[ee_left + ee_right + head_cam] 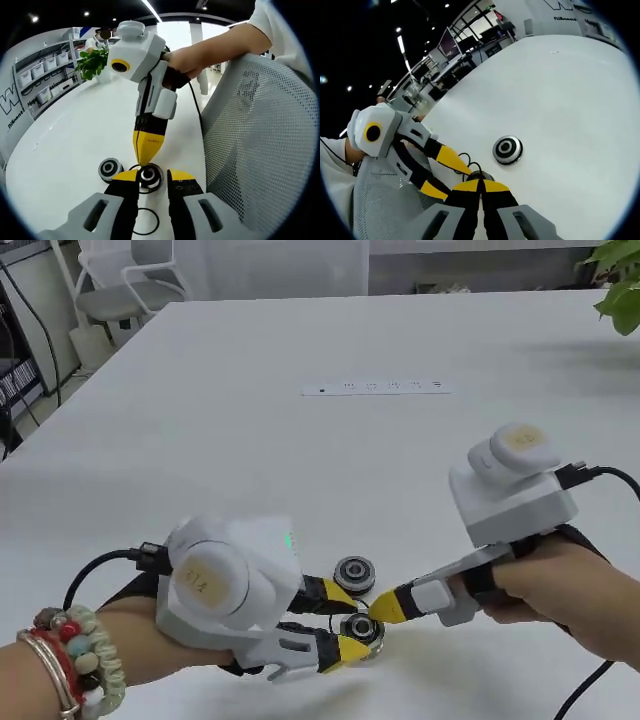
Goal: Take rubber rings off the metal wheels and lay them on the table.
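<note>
My left gripper [352, 623] holds a small metal wheel [362, 630] between its yellow jaw tips near the table's front edge; in the left gripper view the wheel [150, 177] sits between its jaws. My right gripper [383, 607] comes in from the right with its jaws together at the wheel's rim. A thin black rubber ring [133, 167] loops off the wheel at that tip [146, 159]. A second wheel [354, 572] with its black ring [507, 149] lies just beyond. One loose ring [146, 209] lies flat on the table under the left gripper.
The white table [250, 440] stretches far ahead, with a flush socket strip [377, 388] at mid-table. A plant [620, 290] stands at the far right and chairs [130, 280] at the far left. A mesh chair back [260, 140] is close behind.
</note>
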Demonstrator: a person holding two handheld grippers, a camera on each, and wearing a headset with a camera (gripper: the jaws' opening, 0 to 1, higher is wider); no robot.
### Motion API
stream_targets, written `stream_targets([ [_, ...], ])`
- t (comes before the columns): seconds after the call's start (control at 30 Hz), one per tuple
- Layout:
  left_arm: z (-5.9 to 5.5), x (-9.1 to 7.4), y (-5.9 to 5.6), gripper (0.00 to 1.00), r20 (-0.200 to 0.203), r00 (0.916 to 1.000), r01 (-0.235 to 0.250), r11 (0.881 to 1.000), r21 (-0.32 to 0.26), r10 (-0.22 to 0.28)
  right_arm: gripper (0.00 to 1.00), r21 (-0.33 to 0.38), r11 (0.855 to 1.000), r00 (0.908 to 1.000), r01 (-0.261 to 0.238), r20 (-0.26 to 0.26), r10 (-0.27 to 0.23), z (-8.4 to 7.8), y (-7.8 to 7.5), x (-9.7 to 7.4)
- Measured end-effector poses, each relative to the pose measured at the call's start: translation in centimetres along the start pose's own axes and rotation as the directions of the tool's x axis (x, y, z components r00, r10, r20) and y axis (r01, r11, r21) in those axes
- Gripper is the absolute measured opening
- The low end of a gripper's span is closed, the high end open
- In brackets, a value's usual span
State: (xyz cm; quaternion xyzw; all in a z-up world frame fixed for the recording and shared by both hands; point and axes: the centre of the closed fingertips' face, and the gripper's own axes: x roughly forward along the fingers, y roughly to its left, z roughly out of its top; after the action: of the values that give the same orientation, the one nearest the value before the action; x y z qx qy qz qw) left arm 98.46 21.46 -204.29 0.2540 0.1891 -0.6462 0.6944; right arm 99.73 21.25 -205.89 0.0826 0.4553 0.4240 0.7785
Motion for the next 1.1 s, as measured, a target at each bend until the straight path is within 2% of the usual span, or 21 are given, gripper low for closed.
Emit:
stream_targets([
  [0.07,0.7,-0.4,0.0,0.23,0.013,0.9999,0.009,1.0,-0.015,-0.009,0.0,-0.008,1.0,1.0,0.005,0.0,-0.005,0.0,0.0,-0.1],
  [0.13,1.0,-0.7,-0.2,0.28,0.008,0.9999,0.015,1.0,-0.024,-0.015,0.0,-0.006,1.0,1.0,0.003,0.004,-0.003,0.1,0.0,-0.1],
  [0.3,2.4,-1.9,-0.6,0.48,0.025,0.9995,0.021,1.0,0.007,-0.021,0.0,-0.015,1.0,1.0,0.009,0.003,-0.009,0.2,-0.2,-0.1],
  [0.4,3.5,-3.0,-0.6,0.54,0.057,0.998,0.026,1.0,-0.017,-0.025,0.0,-0.017,1.0,0.9999,0.01,0.004,-0.01,0.3,-0.2,-0.1],
  [0.47,3.7,-3.5,-0.4,0.57,0.065,0.9978,0.016,1.0,-0.02,-0.015,0.0,-0.017,1.0,1.0,0.008,0.004,-0.008,0.4,-0.2,-0.1],
  [0.57,3.8,-4.8,-0.2,0.65,0.067,0.9977,-0.008,1.0,-0.03,0.01,0.0,-0.023,1.0,0.9999,0.01,-0.003,-0.01,0.3,-0.1,-0.1],
  [0.67,4.2,-6.3,0.0,0.71,0.087,0.9957,-0.029,0.999,-0.041,0.033,0.0,-0.029,1.0,0.9999,0.011,-0.006,-0.011,0.4,-0.3,-0.2],
  [0.87,4.0,-8.9,0.9,0.75,0.105,0.9888,-0.097,0.991,-0.09,0.106,0.0,-0.022,1.0,1.0,0.004,-0.001,-0.004,0.6,-0.1,-0.2],
  [0.97,3.6,-10.0,1.1,0.78,0.111,0.9851,-0.12,0.987,-0.106,0.132,0.0,-0.01,1.0,0.9999,0.003,0.014,-0.003,0.8,-0.2,-0.6],
  [1.1,3.1,-11.5,1.3,0.78,0.116,0.9758,-0.172,0.978,-0.115,0.185,0.0,0.0,1.0,0.9992,0.005,0.039,-0.005,1.3,-0.2,-1.0],
])
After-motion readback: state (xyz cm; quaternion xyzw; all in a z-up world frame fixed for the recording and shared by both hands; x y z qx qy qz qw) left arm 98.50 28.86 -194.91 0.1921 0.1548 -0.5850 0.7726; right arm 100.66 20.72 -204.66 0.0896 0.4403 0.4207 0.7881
